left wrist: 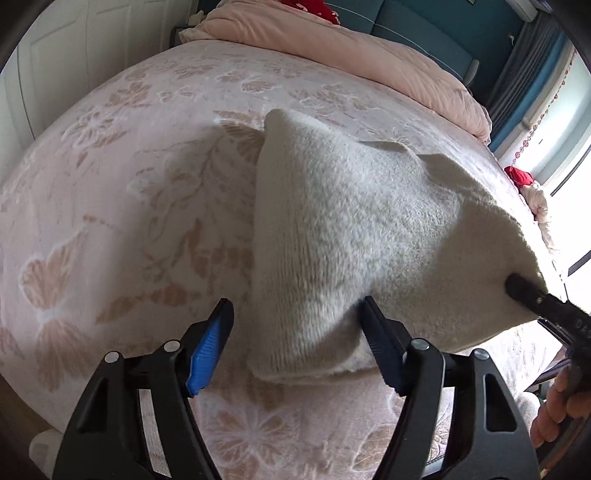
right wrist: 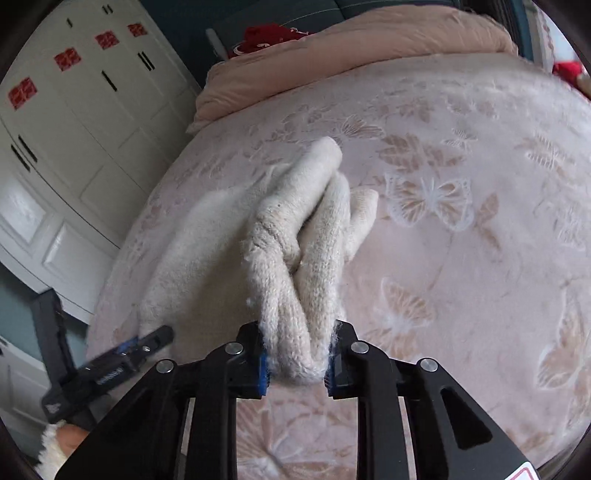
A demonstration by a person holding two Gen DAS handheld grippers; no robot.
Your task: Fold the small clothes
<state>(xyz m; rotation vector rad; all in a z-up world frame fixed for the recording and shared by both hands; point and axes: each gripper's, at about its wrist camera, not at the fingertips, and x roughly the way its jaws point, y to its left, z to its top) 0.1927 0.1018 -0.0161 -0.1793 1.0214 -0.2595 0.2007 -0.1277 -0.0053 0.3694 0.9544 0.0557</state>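
Observation:
A small cream knitted garment [left wrist: 351,236] lies on the pink floral bedspread [left wrist: 110,192]. In the left wrist view my left gripper [left wrist: 295,332] is open, with the garment's near corner between its blue-padded fingers [left wrist: 210,343]. My right gripper [right wrist: 297,363] is shut on a bunched edge of the garment [right wrist: 291,288] and lifts it off the bed. The right gripper also shows in the left wrist view [left wrist: 524,290], pinching the raised right corner. The left gripper shows in the right wrist view [right wrist: 147,343] at the garment's left end.
A folded pink duvet [left wrist: 369,55] lies at the head of the bed, with a red item [right wrist: 269,35] behind it. White wardrobe doors [right wrist: 74,110] stand to the left. A window with curtain [left wrist: 546,110] is to the right. A red and cream item [left wrist: 524,181] lies at the bed's right edge.

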